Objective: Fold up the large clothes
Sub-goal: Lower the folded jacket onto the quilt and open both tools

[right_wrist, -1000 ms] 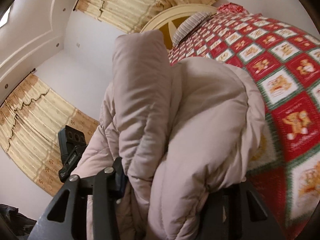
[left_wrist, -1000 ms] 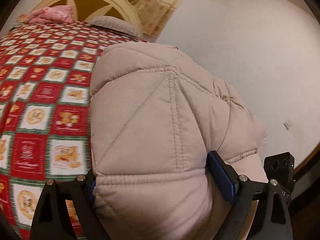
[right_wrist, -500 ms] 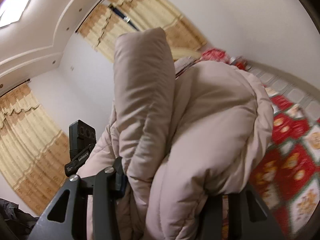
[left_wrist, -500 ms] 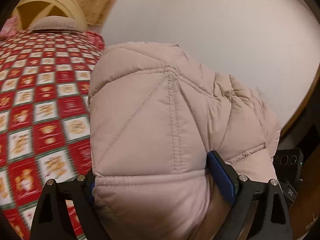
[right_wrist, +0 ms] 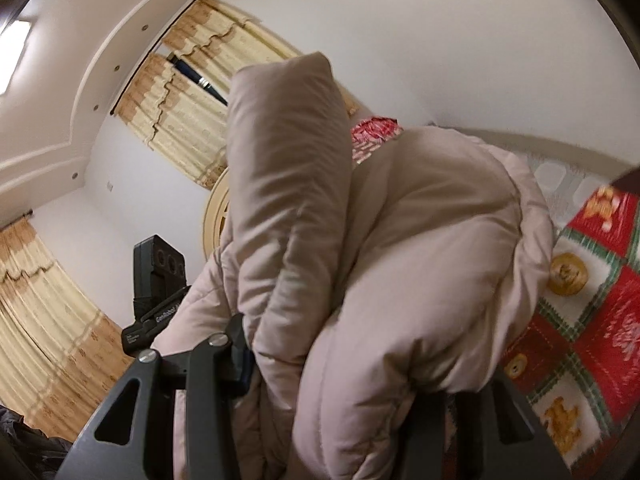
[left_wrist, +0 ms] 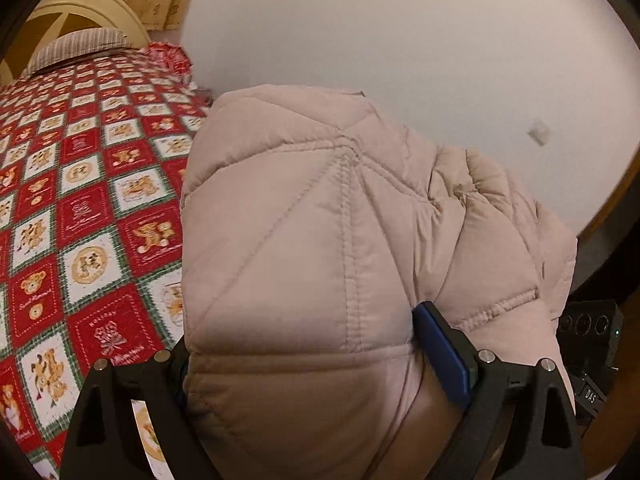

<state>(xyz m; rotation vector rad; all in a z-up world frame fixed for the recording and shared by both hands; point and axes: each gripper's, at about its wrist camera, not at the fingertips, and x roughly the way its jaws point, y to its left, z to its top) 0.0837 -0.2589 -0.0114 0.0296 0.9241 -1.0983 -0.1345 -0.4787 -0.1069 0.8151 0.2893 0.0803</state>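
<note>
A beige quilted puffer jacket [left_wrist: 320, 248] fills both views, bunched up and held above the bed. My left gripper [left_wrist: 300, 364] is shut on a thick fold of it, its blue pad [left_wrist: 442, 354] pressed into the fabric. My right gripper [right_wrist: 360, 364] is shut on another thick bundle of the jacket [right_wrist: 400, 260], with one fold standing upright between the fingers. The other gripper's camera housing [right_wrist: 158, 276] shows behind the jacket at the left of the right wrist view.
A bed with a red, white and green patchwork quilt [left_wrist: 80, 208] lies below. A cream headboard [left_wrist: 80, 8] and a striped pillow [left_wrist: 76, 46] are at its far end. A white wall [left_wrist: 400, 40] runs alongside. Yellow curtains [right_wrist: 180, 92] hang behind.
Both grippers have swung with the jacket still held: the views have turned toward the wall, and the quilt has shifted in both views. The grips have not changed.
</note>
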